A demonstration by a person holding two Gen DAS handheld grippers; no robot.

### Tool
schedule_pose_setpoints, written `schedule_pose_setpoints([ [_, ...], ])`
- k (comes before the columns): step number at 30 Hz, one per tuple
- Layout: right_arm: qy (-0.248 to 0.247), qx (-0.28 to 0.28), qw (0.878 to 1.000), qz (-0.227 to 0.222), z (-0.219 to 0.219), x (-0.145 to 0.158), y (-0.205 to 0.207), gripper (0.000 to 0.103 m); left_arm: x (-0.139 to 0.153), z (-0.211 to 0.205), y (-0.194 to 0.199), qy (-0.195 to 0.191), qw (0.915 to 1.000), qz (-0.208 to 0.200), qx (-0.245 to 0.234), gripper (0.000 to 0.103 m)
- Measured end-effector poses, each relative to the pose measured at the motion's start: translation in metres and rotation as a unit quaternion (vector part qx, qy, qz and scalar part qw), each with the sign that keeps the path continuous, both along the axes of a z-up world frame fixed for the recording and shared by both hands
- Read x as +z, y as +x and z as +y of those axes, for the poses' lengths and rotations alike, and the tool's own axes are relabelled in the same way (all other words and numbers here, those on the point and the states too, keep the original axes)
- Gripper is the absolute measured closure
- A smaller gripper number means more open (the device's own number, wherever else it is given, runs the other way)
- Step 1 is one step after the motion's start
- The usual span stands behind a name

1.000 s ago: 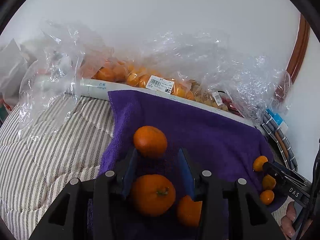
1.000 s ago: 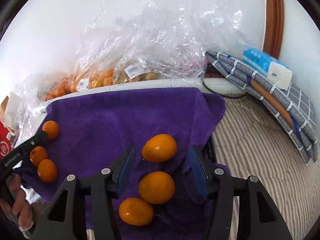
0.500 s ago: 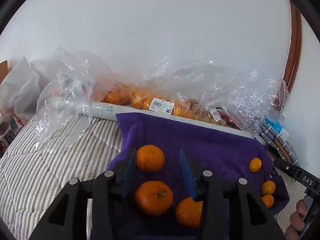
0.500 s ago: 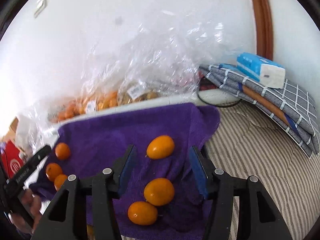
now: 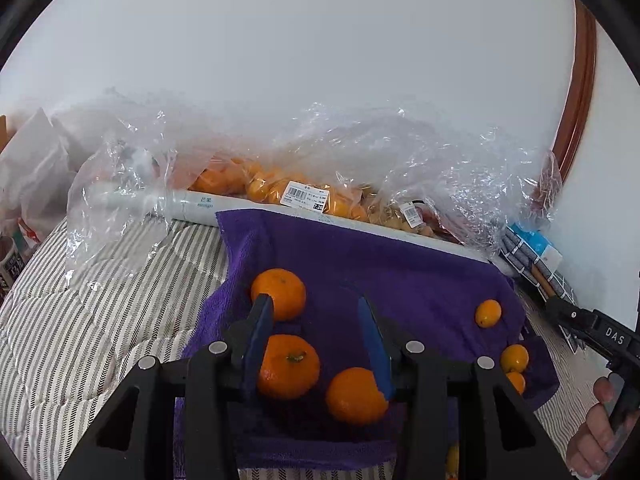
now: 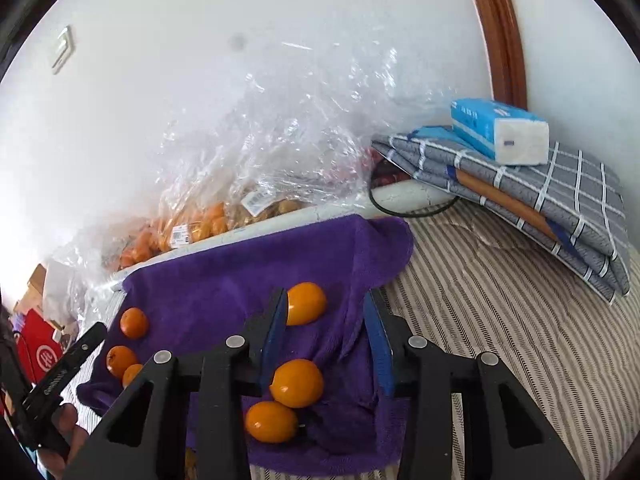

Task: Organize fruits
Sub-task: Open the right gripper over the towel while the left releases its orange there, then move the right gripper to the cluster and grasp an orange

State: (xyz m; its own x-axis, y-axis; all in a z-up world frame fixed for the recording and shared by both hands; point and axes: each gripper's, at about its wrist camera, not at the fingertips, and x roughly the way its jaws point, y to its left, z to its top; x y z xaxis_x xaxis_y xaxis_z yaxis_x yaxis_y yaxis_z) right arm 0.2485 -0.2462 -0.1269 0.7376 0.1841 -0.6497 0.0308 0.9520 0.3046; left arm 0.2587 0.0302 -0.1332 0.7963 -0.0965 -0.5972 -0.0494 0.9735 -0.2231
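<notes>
3 mandarins (image 5: 288,366) and 3 smaller kumquats (image 6: 297,383) are laid in 2 groups on the purple towel (image 5: 400,272), on the striped bedding (image 6: 500,300). Since 1 second ago both grippers have been drawn back and raised; no fruit was carried off, so sorting looks paused or finished. The left gripper (image 5: 316,344) is held narrow and empty; the right gripper's (image 6: 325,340) jaws are closing on nothing. Only the right view shows the tissue pack (image 6: 500,132); bagged fruit (image 5: 280,188) is clearer in the left.

Bright, even daylight; fisheye-warped edges.
</notes>
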Motion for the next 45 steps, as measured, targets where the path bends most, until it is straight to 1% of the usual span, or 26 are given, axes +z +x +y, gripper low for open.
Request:
schedule_pose_setpoints([
  [3,0.009,0.019,1.0,-0.005,0.005,0.009,-0.014,0.062,0.007,0.0,-0.007,-0.012,0.9999,-0.01,0.002,0.061],
  [7,-0.027,0.024,0.999,-0.001,0.019,0.017,-0.042,0.062,0.013,0.001,-0.016,-0.029,0.9993,-0.021,-0.004,0.061],
  [9,-0.03,0.025,0.999,0.003,0.023,0.018,-0.057,0.062,0.014,-0.002,-0.022,-0.027,0.9993,-0.025,-0.011,0.061],
  [10,-0.029,0.023,0.999,0.005,0.025,0.018,-0.065,0.061,0.013,-0.003,-0.025,-0.024,0.9993,-0.024,-0.016,0.061],
  [12,-0.029,0.022,0.999,0.01,0.027,0.019,-0.078,0.055,0.009,-0.003,-0.033,-0.023,0.9994,-0.019,-0.017,0.061],
  [14,-0.034,0.027,0.999,0.015,0.032,0.019,-0.091,0.054,0.005,0.0,-0.043,-0.021,0.9995,-0.014,-0.018,0.061],
  [16,-0.043,0.028,0.999,0.017,0.036,0.017,-0.102,0.053,0.002,0.007,-0.055,-0.017,0.9997,-0.009,-0.012,0.06],
  [17,-0.05,0.03,0.998,0.02,0.039,0.016,-0.108,0.052,0.001,0.011,-0.059,-0.018,0.9998,-0.007,-0.009,0.057],
  [19,-0.05,0.039,0.998,0.025,0.045,0.012,-0.117,0.05,-0.001,0.02,-0.07,-0.023,0.9997,-0.004,0.002,0.054],
  [23,-0.052,0.058,0.996,0.04,0.063,0.002,-0.127,0.049,-0.002,0.038,-0.085,-0.021,0.9996,0.0,0.02,0.053],
  [25,-0.055,0.07,0.995,0.046,0.073,-0.004,-0.13,0.049,-0.003,0.045,-0.09,-0.017,0.9993,0.004,0.032,0.052],
  [27,-0.059,0.08,0.994,0.053,0.085,-0.009,-0.132,0.049,-0.006,0.05,-0.093,-0.002,0.9988,0.014,0.048,0.052],
  [29,-0.068,0.089,0.992,0.059,0.098,-0.014,-0.133,0.049,-0.009,0.053,-0.094,0.003,0.9985,0.025,0.048,0.052],
  [31,-0.08,0.096,0.99,0.06,0.109,-0.016,-0.133,0.05,-0.011,0.059,-0.096,-0.002,0.9981,0.031,0.054,0.052],
  [33,-0.078,0.11,0.989,0.062,0.119,-0.019,-0.132,0.053,-0.012,0.062,-0.098,-0.01,0.9979,0.034,0.055,0.052],
  [35,-0.075,0.117,0.988,0.062,0.126,-0.02,-0.132,0.054,-0.013,0.064,-0.097,-0.014,0.9977,0.037,0.056,0.052],
  [38,-0.076,0.119,0.988,0.062,0.132,-0.023,-0.128,0.054,-0.014,0.063,-0.098,-0.012,0.9978,0.037,0.053,0.052],
  [43,-0.055,0.135,0.986,0.081,0.137,-0.031,-0.111,0.054,-0.014,0.062,-0.096,-0.015,0.9981,0.041,0.045,0.052],
  [45,-0.057,0.14,0.985,0.086,0.142,-0.035,-0.104,0.058,-0.015,0.063,-0.095,-0.02,0.9979,0.044,0.044,0.052],
])
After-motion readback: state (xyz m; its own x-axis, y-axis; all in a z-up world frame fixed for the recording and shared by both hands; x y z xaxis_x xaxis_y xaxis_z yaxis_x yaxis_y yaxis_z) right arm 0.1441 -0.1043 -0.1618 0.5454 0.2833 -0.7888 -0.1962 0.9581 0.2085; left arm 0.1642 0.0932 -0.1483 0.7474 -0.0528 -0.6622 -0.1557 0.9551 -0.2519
